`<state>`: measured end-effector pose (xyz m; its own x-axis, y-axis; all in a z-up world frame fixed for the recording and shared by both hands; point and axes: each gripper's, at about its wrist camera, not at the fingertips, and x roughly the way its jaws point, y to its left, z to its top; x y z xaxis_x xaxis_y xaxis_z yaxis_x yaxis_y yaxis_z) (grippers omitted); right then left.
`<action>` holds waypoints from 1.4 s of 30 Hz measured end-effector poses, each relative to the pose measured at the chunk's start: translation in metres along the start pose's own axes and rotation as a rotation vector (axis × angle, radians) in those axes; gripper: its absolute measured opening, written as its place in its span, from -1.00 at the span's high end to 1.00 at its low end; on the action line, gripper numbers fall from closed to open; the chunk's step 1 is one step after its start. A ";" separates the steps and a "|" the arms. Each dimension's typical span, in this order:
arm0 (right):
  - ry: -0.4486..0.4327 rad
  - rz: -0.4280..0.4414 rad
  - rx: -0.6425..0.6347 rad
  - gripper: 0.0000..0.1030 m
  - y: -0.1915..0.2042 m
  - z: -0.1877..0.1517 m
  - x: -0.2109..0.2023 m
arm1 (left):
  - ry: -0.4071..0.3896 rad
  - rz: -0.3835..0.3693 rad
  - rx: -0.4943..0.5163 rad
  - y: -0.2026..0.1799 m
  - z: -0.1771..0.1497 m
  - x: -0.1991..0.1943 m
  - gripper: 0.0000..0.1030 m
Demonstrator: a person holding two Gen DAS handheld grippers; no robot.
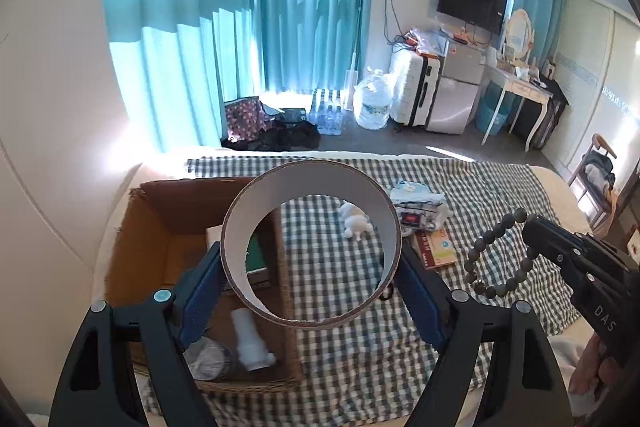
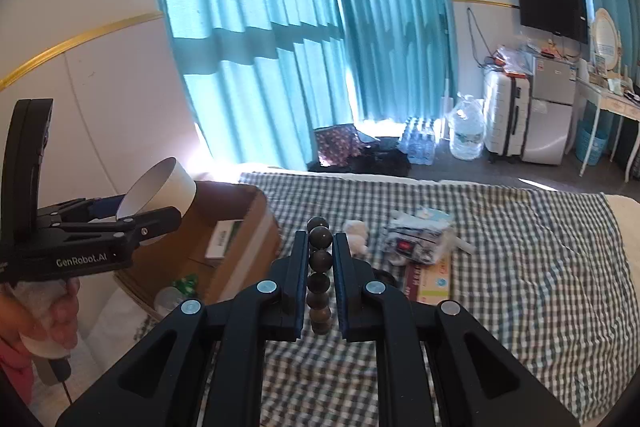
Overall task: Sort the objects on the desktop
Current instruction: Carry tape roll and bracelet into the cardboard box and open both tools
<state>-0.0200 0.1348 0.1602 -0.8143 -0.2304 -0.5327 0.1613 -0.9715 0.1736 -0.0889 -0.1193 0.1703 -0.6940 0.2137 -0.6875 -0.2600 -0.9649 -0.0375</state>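
Bedroom with teal curtains; checked cloth [image 1: 460, 187] as work surface, sorting partly done.

Largest item: cardboard box [image 1: 160, 227] at the cloth's left edge, already containing a white plastic fitting [image 1: 250, 339], a green-and-white packet [image 1: 256, 255] and a round lidded container [image 1: 208, 359]. Remaining on the cloth, well apart from the box: a heap of wrapped packets [image 1: 418, 207], a flat book [image 1: 434, 247] and a small white plush toy [image 1: 356, 221]. Judged status: roughly half complete. Left gripper [image 1: 310, 275]: jaws spread wide, clamped across a cardboard ring [image 1: 310, 187], held above the box's near-right corner. Right gripper [image 2: 320, 255]: jaws nearly together, pinching a dark bead bracelet [image 2: 320, 259], held above the cloth.
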 end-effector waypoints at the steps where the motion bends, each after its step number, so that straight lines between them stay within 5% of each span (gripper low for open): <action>1: 0.001 0.005 -0.008 0.77 0.006 0.001 0.001 | -0.001 0.009 -0.003 0.007 -0.001 -0.001 -0.62; 4: 0.003 0.014 -0.038 0.77 0.030 0.005 0.006 | -0.010 0.059 0.004 0.027 -0.009 0.002 -0.62; 23: 0.117 0.140 -0.150 0.77 0.169 -0.005 0.099 | 0.033 0.005 -0.202 0.138 -0.056 0.032 -0.62; 34: 0.179 0.132 -0.149 0.76 0.189 -0.012 0.143 | 0.061 0.000 -0.209 0.151 -0.065 0.054 -0.63; 39: 0.217 0.135 -0.096 0.18 0.181 -0.007 0.153 | 0.081 0.020 -0.149 0.140 -0.067 0.059 -0.91; 42: 0.193 0.116 -0.081 0.17 0.175 0.000 0.143 | 0.077 0.043 -0.106 0.131 -0.068 0.059 -0.91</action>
<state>-0.1084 -0.0679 0.1139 -0.6675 -0.3390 -0.6630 0.2979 -0.9376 0.1795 -0.1180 -0.2439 0.0755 -0.6484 0.1635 -0.7436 -0.1558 -0.9845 -0.0806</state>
